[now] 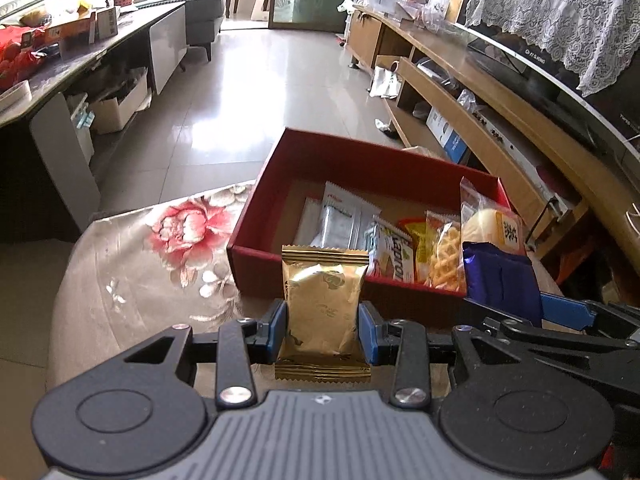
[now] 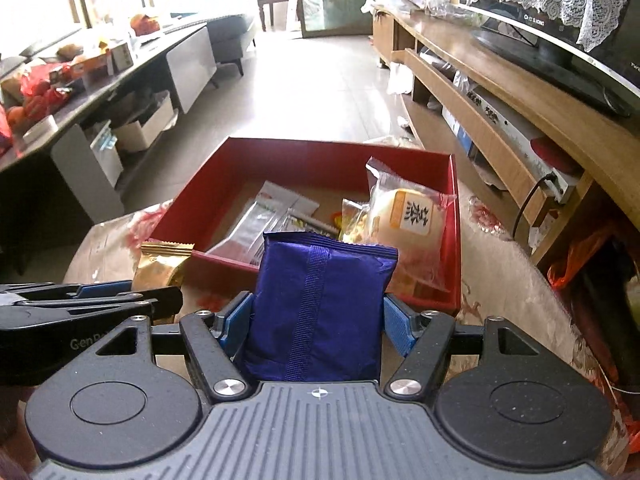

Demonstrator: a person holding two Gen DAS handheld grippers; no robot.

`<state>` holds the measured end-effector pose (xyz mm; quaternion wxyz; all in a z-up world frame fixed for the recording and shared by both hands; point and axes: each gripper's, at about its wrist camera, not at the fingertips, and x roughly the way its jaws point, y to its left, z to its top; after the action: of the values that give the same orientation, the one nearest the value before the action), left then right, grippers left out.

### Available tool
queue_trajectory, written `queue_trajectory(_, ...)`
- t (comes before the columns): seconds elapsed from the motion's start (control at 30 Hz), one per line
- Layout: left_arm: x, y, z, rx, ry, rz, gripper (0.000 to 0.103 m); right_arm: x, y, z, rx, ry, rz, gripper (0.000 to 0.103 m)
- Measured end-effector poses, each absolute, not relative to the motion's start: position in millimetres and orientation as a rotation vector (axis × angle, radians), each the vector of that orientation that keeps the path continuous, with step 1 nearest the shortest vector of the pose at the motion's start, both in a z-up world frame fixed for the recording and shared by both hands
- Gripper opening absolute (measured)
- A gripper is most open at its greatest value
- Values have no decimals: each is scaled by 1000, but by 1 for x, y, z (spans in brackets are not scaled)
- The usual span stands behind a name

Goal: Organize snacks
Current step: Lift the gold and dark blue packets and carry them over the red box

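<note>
My left gripper (image 1: pixel 322 322) is shut on a gold foil snack packet (image 1: pixel 322 292), held upright just in front of the near wall of a red box (image 1: pixel 256 240). My right gripper (image 2: pixel 318 320) is shut on a dark blue snack packet (image 2: pixel 320 304), also just before the red box (image 2: pixel 188 196). The box holds several snacks: white sachets (image 1: pixel 340 216), a wafer pack (image 1: pixel 392 252), a bag of yellow crisps (image 1: pixel 444 256) and a round bun in clear wrap (image 2: pixel 408 216). The blue packet (image 1: pixel 500 280) shows right of the gold one; the gold packet (image 2: pixel 160 268) shows at left in the right wrist view.
The box stands on a table with a floral cloth (image 1: pixel 160 248). A wooden TV bench (image 1: pixel 500 92) with a television (image 2: pixel 560 48) runs along the right. A dark cluttered table (image 1: pixel 72 60) stands at left. Tiled floor (image 1: pixel 248 92) lies beyond.
</note>
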<state>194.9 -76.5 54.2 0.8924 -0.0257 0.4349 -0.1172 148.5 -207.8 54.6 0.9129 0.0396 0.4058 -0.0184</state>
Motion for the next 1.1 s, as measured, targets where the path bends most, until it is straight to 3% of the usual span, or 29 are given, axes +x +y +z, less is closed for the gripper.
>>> queue_trajectory(1.1,243,-101,58,-11,867,-211,39,193,-228,57,115,819,-68,74)
